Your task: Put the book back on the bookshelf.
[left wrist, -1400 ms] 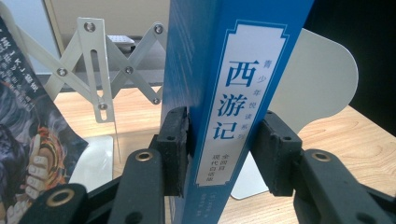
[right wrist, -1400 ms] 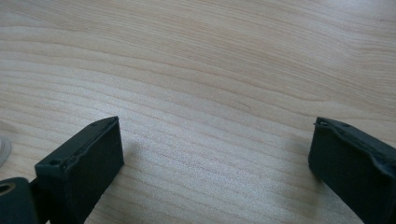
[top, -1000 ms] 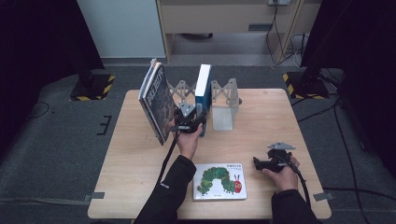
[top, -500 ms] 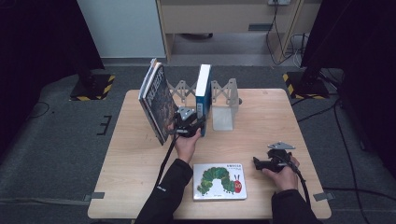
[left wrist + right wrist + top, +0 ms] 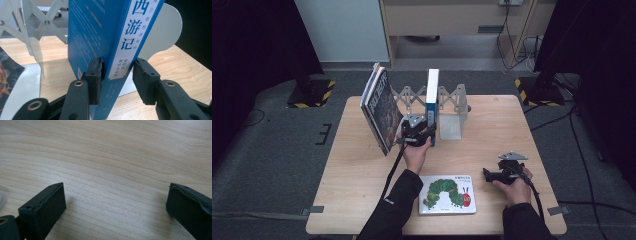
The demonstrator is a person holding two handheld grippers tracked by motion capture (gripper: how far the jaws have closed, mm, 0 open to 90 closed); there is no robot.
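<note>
The blue book [image 5: 100, 37] is standing upright near the far middle of the counter [image 5: 362, 200], in the white scissor-frame book rack [image 5: 452, 100]. In the left gripper view you are straddling its spine near the bottom edge: your left claw [image 5: 117, 77] has one pad [image 5: 95, 75] lying against the blue cover, while the other pad [image 5: 146, 80] is standing just clear of the white spine label, so the claw is released around the book rather than clenched on it. That view is also giving you the Chinese lettering on the spine and the rack's white end plate [image 5: 162, 35] behind the book, which the high view is not resolving.

The high view is giving you the layout instead: your left claw [image 5: 418, 131] is sitting at the book's near lower edge, and a dark-covered book [image 5: 381, 107] is leaning tilted just to its left. A caterpillar picture book [image 5: 447, 194] is lying flat at the near edge of the counter.

Your right claw [image 5: 498, 175] is resting well apart, toward the near right corner. The right gripper view is showing its jaws spread wide over bare wood [image 5: 112, 170], grasping nothing.
</note>
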